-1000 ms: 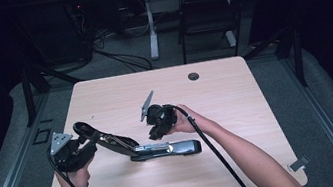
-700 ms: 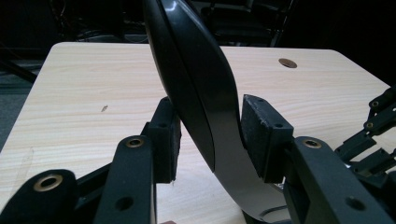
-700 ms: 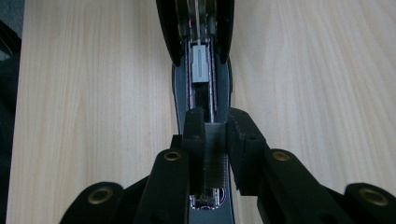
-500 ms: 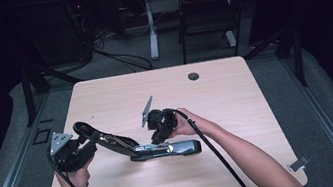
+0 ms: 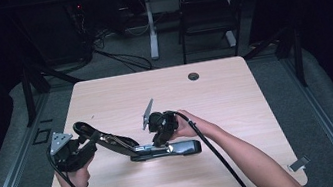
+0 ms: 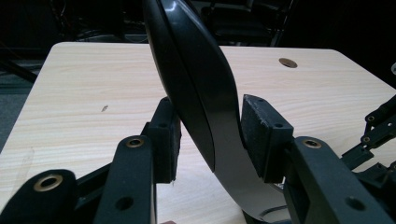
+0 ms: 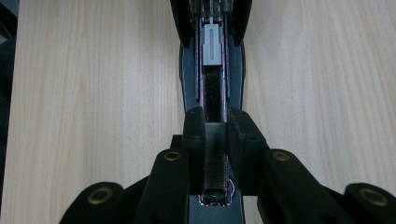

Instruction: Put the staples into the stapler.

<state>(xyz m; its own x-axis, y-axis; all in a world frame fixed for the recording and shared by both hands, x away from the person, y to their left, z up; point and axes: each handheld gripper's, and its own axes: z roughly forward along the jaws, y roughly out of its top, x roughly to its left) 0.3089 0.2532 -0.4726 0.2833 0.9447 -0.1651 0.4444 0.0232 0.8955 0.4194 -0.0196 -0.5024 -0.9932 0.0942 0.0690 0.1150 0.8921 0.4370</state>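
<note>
While L claw (image 6: 208, 140) clamps stapler lid (image 6: 196, 79), R claw (image 7: 215, 135) pinches staples (image 7: 215, 158).

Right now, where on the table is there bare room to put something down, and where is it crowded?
The far half of the table is bare wood, bordered by the far edge with the cable hole. The right side beyond the right forearm is also bare. It is crowded at the near left and centre: the open stapler, the left gripper on its lid, the right gripper holding staples.

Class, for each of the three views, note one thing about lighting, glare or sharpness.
High view: table lit, surroundings dark. Left gripper view: soft sheen on the stapler's lid, near jaws slightly blurred. Right gripper view: staple strip sharp, even light, no glare.
</note>
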